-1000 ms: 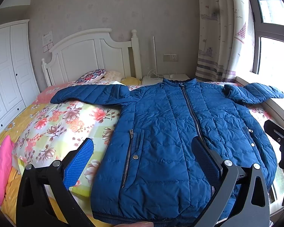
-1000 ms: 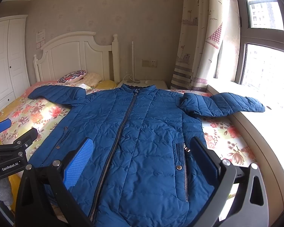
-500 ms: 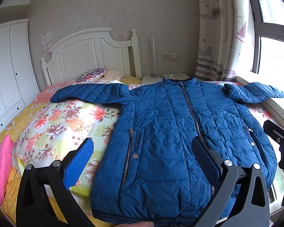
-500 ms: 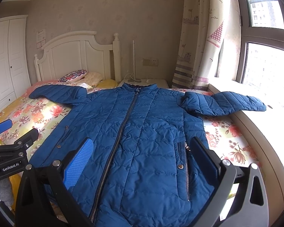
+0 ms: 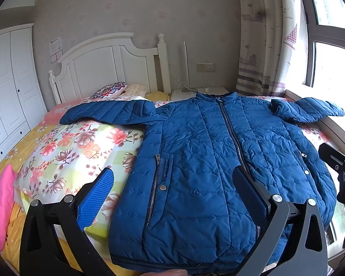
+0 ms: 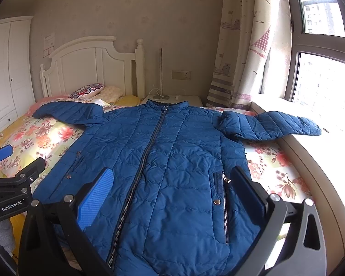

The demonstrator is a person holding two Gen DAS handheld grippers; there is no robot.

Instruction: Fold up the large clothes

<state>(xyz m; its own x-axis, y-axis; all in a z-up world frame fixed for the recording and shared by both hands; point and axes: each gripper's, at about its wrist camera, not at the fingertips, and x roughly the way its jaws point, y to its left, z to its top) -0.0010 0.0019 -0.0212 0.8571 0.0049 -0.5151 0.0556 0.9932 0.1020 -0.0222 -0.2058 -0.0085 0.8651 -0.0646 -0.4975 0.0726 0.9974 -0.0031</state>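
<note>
Nearest: left gripper [image 5: 172,193], black frame w/ blue ribbed pads, jaws spread wide, nothing between them but air; it hangs above the hem end of the jacket. Right gripper [image 6: 172,191], same build, also wide apart and empty, poised over the hem on the window side. Each shows at the edge of the other's view, so they sit side by side, prob. lined up for a two-handed start.

Just ahead of both: the dark blue quilted puffer jacket [image 6: 163,161], front up, zipped shut, spread flat on the bed w/ floral yellow-pink quilt [image 5: 64,151]. Hem is closest to the grippers, collar farthest. Laid out flat like this likely so sleeves can be turned in first.

Farther, left of the left gripper: one sleeve [image 5: 108,112] stretched out across the quilt. Farther right of the right gripper: the other sleeve [image 6: 271,125] reaches onto the window ledge [image 6: 310,161].

Beyond: pillows, white headboard [image 6: 85,66], bedside stand.

No fold made yet, by the look of it.
</note>
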